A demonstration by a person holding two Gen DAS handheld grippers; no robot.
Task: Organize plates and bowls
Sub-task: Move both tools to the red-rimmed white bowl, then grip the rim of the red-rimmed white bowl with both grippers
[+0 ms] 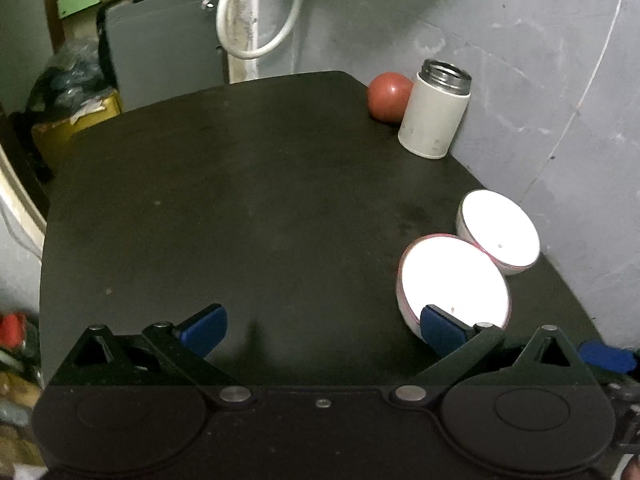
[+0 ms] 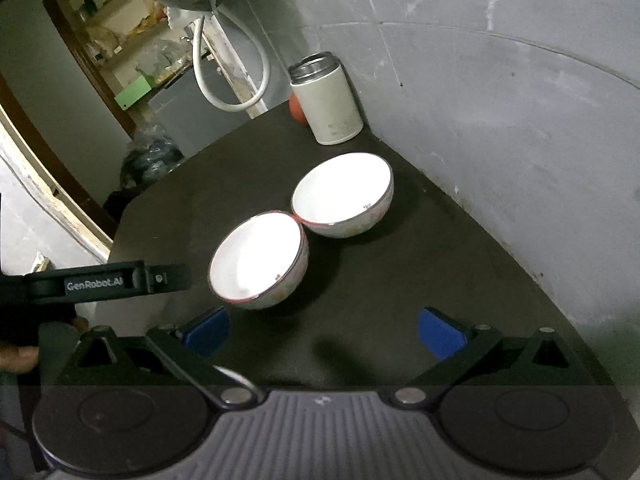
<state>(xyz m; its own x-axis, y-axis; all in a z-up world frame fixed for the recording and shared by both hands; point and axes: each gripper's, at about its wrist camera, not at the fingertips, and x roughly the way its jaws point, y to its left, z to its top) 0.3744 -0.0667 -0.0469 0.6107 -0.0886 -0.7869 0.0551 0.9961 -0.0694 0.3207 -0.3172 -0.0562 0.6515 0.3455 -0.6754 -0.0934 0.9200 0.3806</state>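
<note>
Both tools, left [image 1: 324, 326] and right [image 2: 322, 330], gape empty over the desk [image 1: 240, 200], two bowls [image 2: 260, 266] [image 2: 344, 196] touching rims along its right edge.

A white flask [image 1: 434, 116] with an open steel mouth stood upright at the tabletop's [image 1: 240, 200] far corner by the grey wall [image 1: 520, 60]. A red ball [image 1: 389, 97] sat just behind it. A white hose [image 1: 256, 8] looped beyond.

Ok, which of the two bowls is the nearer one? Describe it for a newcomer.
On the dark table, against the grey wall, two white bowls touch rims. The nearer bowl sits closer to the grippers; the farther bowl lies toward the white canister.
</note>
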